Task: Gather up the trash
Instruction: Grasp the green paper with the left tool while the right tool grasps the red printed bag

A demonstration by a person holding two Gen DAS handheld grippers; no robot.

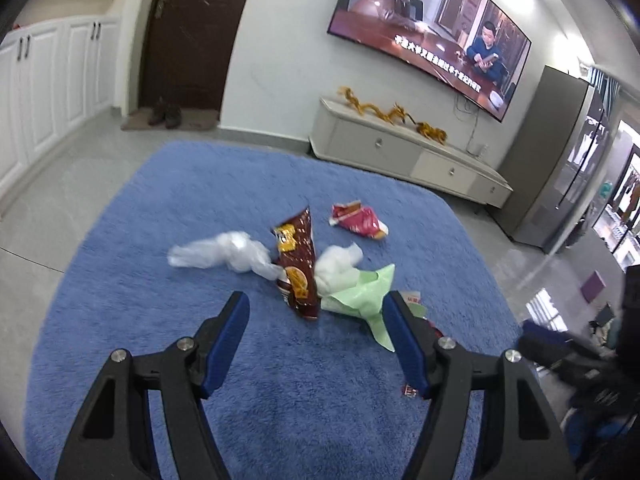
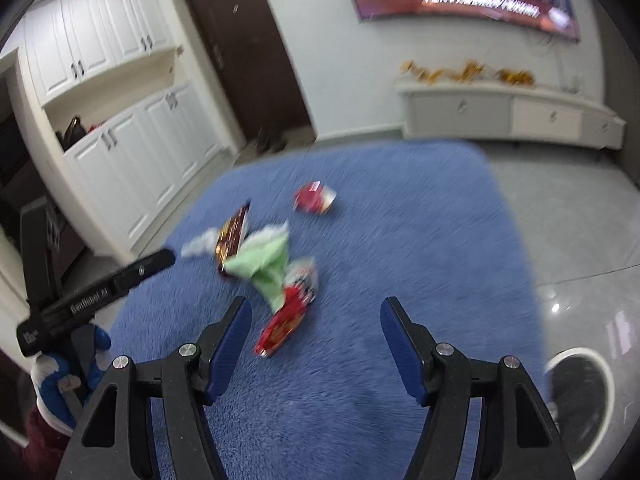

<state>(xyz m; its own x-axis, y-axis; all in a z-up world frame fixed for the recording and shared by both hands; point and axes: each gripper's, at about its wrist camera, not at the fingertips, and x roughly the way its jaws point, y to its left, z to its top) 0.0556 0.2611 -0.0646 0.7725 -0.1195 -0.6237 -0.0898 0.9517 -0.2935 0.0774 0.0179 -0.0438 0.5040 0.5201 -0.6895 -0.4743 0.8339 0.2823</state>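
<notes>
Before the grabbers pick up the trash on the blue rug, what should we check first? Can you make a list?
1. Left gripper has open jaws with nothing in them: ok.
2. Right gripper has open jaws with nothing in them: ok.
3. Trash is in plain sight on the blue rug: ok.
4. Brown snack bag lies just ahead of the left gripper: ok.
5. Brown snack bag lies apart from other trash: not ok, the green bag and clear plastic bag touch it.
6. A bin to drop trash into: cannot tell, none is clearly in view.
</notes>
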